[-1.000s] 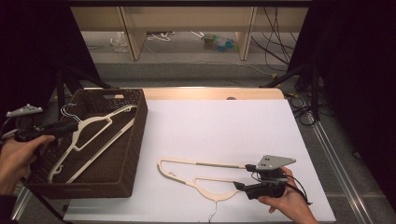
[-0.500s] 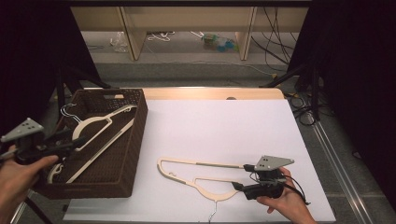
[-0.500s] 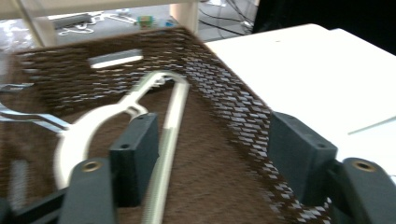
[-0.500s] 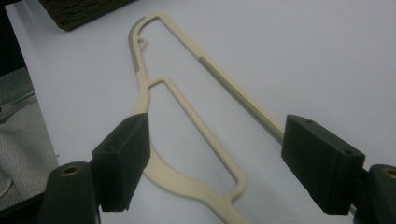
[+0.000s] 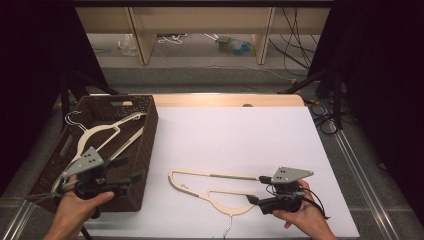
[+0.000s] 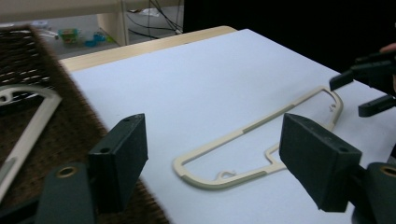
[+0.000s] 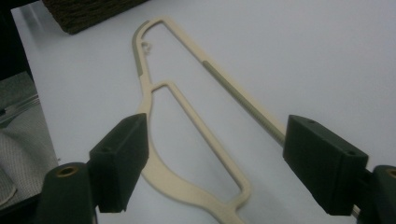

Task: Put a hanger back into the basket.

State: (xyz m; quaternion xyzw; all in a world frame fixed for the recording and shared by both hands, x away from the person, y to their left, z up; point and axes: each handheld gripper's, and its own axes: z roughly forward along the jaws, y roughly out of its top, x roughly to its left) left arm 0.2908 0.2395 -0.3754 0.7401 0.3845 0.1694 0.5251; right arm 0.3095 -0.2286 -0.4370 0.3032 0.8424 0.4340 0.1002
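- The cream plastic clothes hanger (image 5: 212, 187) lies flat on the white table cover (image 5: 235, 135), near its front edge, right of the dark brown woven basket (image 5: 142, 150).
- The right gripper (image 5: 260, 189) rests at the hanger's right end, jaws wide and straddling it without pressing.
- The left gripper (image 5: 131, 169) hovers over the basket's front, jaws just opening wide with nothing between them.
- A second cream hanger (image 5: 102, 135) lies in the basket.

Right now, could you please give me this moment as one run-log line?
left gripper: open, empty, jaws just opening | right gripper: open at hanger | basket: holds hangers
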